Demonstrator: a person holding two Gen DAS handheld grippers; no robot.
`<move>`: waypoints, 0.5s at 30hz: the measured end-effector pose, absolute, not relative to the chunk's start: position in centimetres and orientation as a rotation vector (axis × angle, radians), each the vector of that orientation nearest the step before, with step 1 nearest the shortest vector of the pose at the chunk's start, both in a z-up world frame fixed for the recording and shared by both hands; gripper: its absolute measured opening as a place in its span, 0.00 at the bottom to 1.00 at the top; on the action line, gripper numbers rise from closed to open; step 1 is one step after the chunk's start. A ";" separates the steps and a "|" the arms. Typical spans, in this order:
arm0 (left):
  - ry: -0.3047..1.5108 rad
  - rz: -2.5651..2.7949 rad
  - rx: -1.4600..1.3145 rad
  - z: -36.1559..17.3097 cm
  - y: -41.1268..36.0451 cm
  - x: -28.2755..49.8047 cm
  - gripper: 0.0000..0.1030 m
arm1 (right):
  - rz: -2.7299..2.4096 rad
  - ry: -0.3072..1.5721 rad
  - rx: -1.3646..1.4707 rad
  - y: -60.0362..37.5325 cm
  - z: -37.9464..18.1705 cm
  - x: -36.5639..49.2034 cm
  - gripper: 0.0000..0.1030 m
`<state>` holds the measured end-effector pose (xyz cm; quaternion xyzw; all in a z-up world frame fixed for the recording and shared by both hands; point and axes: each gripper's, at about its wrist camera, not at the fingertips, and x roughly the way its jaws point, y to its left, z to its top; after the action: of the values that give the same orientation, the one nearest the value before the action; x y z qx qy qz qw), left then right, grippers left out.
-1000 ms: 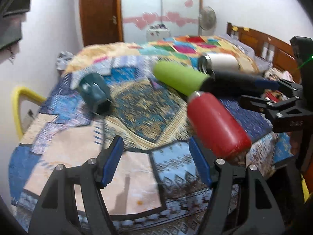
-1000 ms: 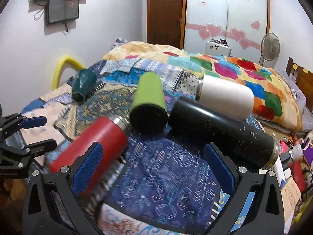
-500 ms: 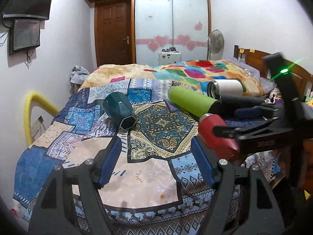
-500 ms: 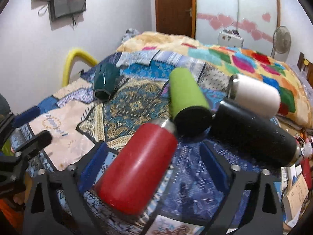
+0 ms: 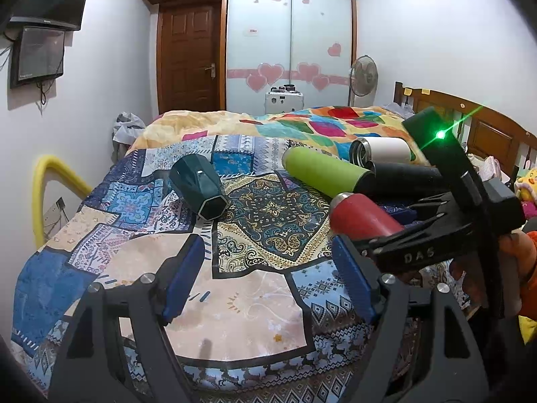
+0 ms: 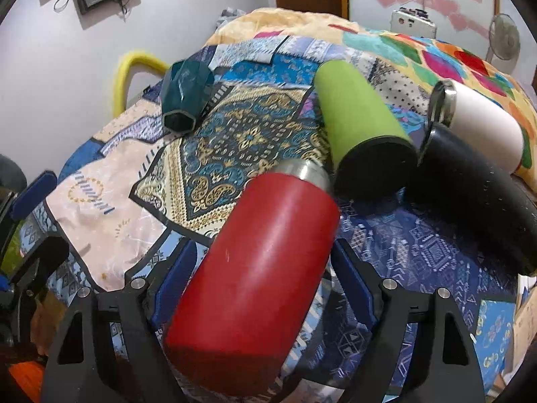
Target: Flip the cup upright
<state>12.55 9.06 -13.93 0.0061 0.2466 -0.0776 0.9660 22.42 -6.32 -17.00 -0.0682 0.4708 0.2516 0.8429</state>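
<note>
A red cup (image 6: 258, 255) with a steel rim lies on its side on the patterned bedspread (image 6: 235, 141). My right gripper (image 6: 265, 278) has its blue pads on both flanks of the red cup, closed around it; it also shows in the left wrist view (image 5: 359, 215). My left gripper (image 5: 268, 282) is open and empty over the bed's near part, left of the red cup. A green cup (image 6: 359, 124), a black cup (image 6: 470, 194), a white cup (image 6: 480, 124) and a dark teal faceted cup (image 6: 184, 97) all lie on their sides.
A yellow padded rail (image 5: 50, 181) stands at the bed's left side. A wooden headboard (image 5: 470, 121) is at the right. A door, a wardrobe and a fan stand at the far wall. Clutter lies off the bed's right edge (image 6: 523, 315).
My right gripper has moved in over the red cup and closed around it. My left gripper has drawn back and risen, so more of the room shows.
</note>
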 end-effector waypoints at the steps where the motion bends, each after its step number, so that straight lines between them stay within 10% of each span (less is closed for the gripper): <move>1: 0.499 -0.156 0.013 -14.0 9.0 12.6 0.76 | 0.536 1.001 -0.159 -6.1 -17.1 22.5 0.71; 15: 0.490 -0.142 0.016 -13.1 8.6 12.6 0.76 | 0.553 0.933 -0.150 -7.4 -16.2 21.0 0.57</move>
<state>12.56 8.60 -13.09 0.0078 0.2423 -0.0700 0.9676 20.99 -7.42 -16.18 -0.0713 0.4435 0.2629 0.8539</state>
